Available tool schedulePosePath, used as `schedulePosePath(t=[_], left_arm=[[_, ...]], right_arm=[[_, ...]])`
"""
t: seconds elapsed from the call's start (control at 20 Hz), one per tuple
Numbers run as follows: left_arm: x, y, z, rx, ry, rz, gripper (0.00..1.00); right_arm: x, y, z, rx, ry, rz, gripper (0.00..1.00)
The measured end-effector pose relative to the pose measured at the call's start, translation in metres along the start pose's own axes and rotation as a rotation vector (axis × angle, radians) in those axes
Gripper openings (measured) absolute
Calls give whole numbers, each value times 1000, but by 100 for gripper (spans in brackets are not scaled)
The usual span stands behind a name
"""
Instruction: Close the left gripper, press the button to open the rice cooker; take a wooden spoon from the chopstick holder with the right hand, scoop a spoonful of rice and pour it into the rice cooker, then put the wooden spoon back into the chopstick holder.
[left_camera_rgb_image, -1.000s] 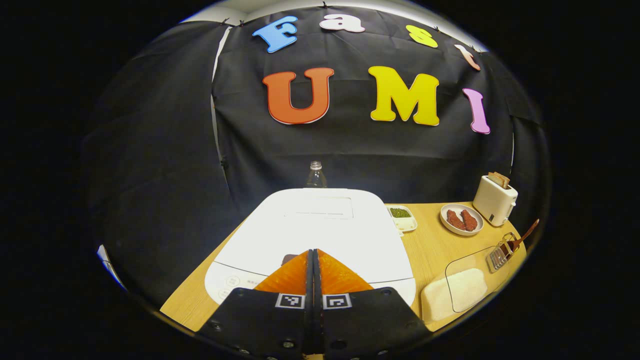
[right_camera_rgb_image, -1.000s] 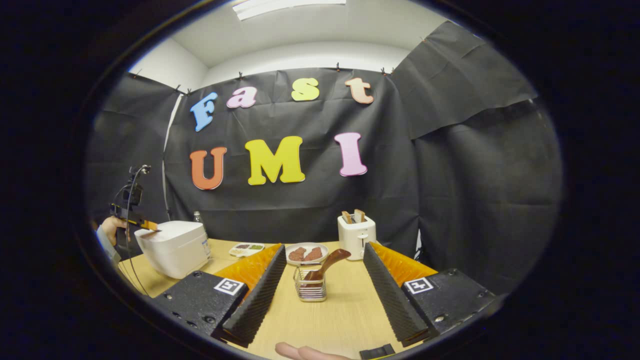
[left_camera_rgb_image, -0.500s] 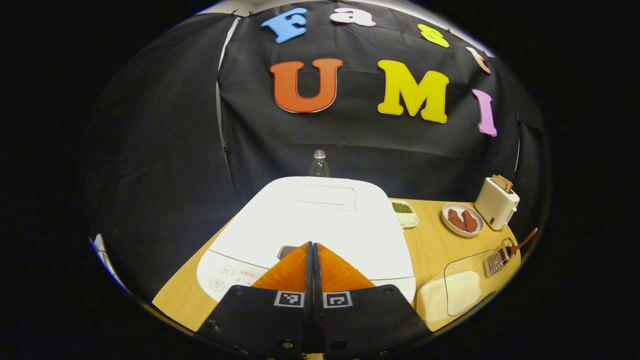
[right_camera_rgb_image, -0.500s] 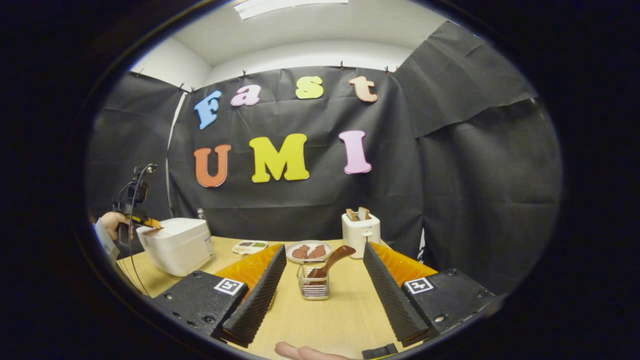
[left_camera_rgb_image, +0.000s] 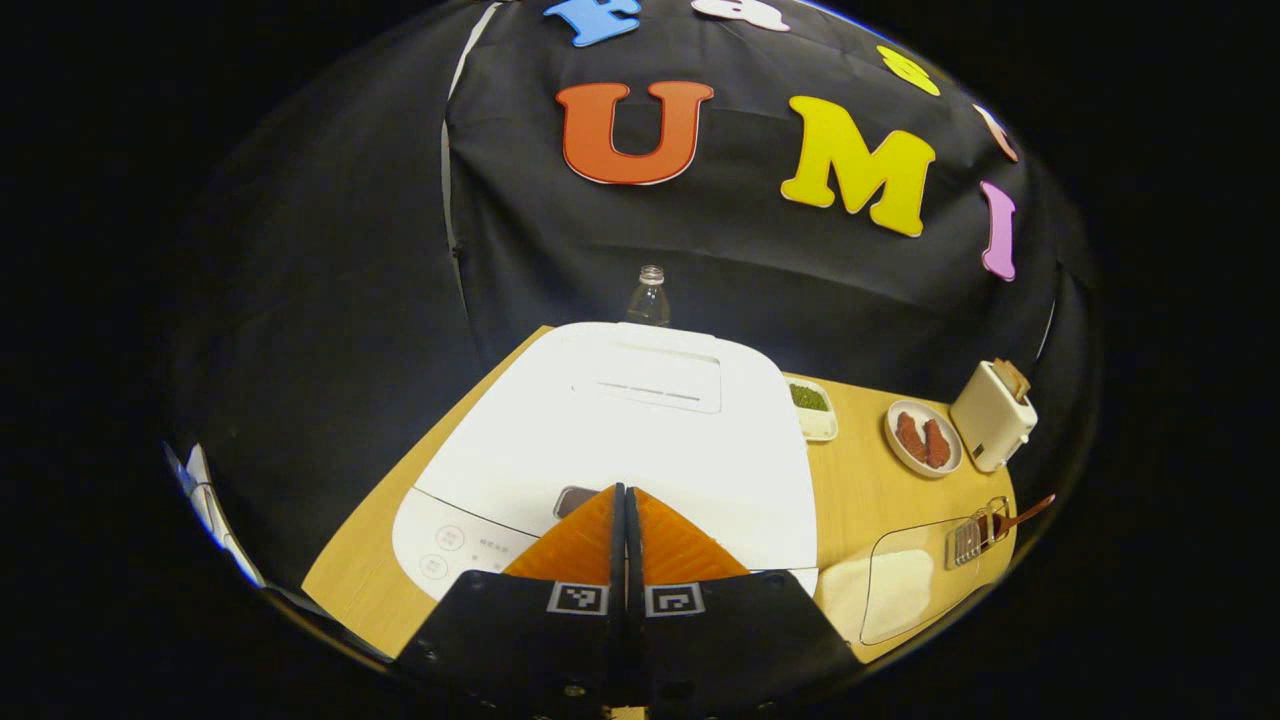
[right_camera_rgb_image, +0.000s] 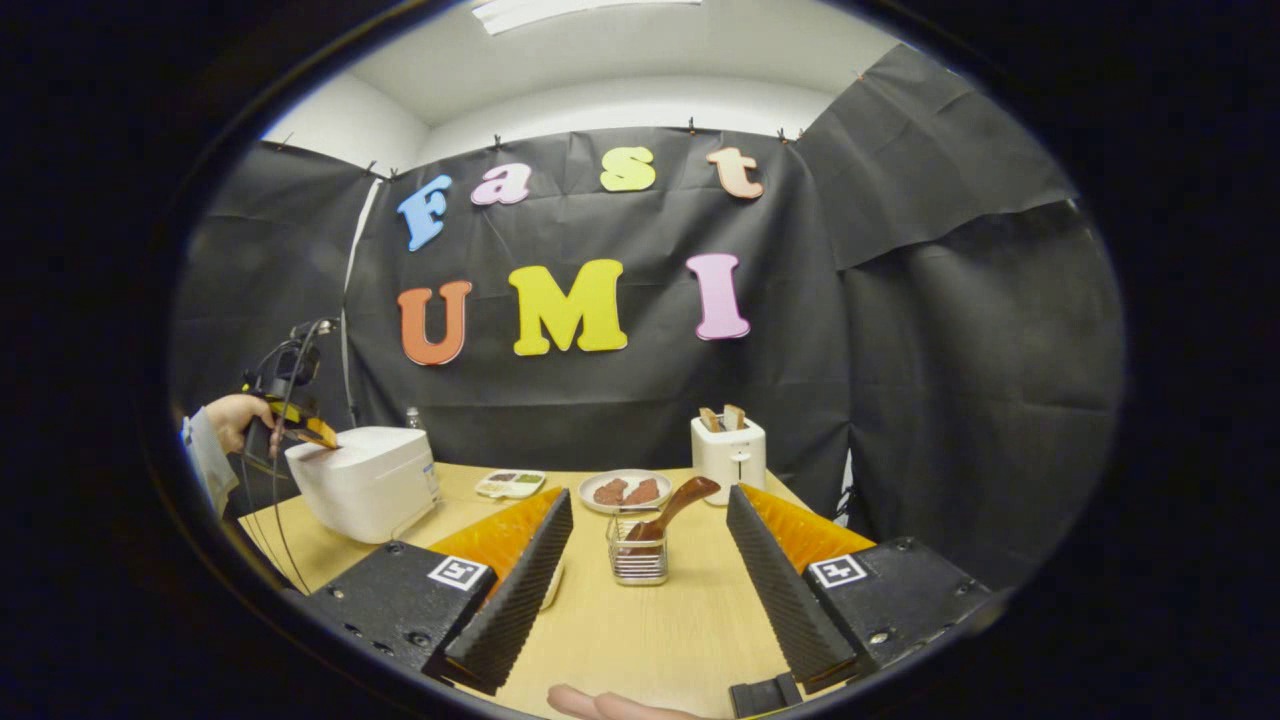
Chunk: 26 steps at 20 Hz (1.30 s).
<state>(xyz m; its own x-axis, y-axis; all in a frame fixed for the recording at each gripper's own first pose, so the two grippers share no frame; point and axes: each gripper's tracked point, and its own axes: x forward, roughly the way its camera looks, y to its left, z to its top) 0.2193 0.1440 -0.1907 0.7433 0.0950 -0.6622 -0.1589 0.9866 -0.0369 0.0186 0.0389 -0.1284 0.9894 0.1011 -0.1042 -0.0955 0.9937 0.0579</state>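
Observation:
My left gripper (left_camera_rgb_image: 625, 490) is shut with nothing between its fingers, its tips right at the dark button (left_camera_rgb_image: 572, 499) on the front of the white rice cooker (left_camera_rgb_image: 640, 430), whose lid is down. In the right gripper view that same gripper (right_camera_rgb_image: 318, 436), held by a hand (right_camera_rgb_image: 232, 415), points down onto the rice cooker (right_camera_rgb_image: 365, 482) at the far left. My right gripper (right_camera_rgb_image: 648, 500) stands open above the table, a short way in front of the wire chopstick holder (right_camera_rgb_image: 637, 553) with the wooden spoon (right_camera_rgb_image: 672, 505) leaning in it. A clear container of rice (left_camera_rgb_image: 895, 596) sits right of the cooker.
A white toaster (right_camera_rgb_image: 728, 457) with bread stands at the back. A plate of reddish food (right_camera_rgb_image: 622, 491) and a small divided tray (right_camera_rgb_image: 510, 484) lie between toaster and cooker. A clear bottle (left_camera_rgb_image: 649, 297) stands behind the cooker. A fingertip (right_camera_rgb_image: 590, 703) shows at the bottom edge.
The left gripper has tilted downward and closed in on the cooker's button. The right gripper has drifted a little, so the chopstick holder sits slightly higher between its fingers.

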Motion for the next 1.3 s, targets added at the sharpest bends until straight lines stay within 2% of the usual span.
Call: schedulePosePath(t=[0.1,0.25,0.45,0.55,0.6,0.65,0.7,0.8,1.15,1.2,1.3], left_arm=[[-1,1,1,33,41,38,0],[-4,0,6,50,48,48,0],[-43,-5,35,26,-74,6,1],[-68,-10,47,-2,-140,-25,29],[-80,-11,50,-6,-168,-19,57],[-90,-8,57,-2,-212,-11,61],[-99,-6,61,-3,-237,0,92],[-109,-9,56,-26,-261,-8,95],[-154,-31,35,-50,-395,-85,95],[-162,-34,30,-54,-416,-96,94],[-175,-40,18,-58,-449,-123,94]], right_arm=[[-10,6,3,-9,-3,16,100],[-25,10,6,-31,-11,29,100],[-35,2,19,-63,-58,9,100],[-35,2,19,-63,-63,3,100],[-35,4,17,-62,-58,7,96],[-33,5,15,-61,-52,10,96],[-33,5,14,-59,-46,10,96],[-31,5,12,-53,-38,11,100],[-10,0,-5,-27,-10,-15,100],[-3,-2,-10,-22,-1,-23,96],[12,-6,-22,-9,20,-30,96]])
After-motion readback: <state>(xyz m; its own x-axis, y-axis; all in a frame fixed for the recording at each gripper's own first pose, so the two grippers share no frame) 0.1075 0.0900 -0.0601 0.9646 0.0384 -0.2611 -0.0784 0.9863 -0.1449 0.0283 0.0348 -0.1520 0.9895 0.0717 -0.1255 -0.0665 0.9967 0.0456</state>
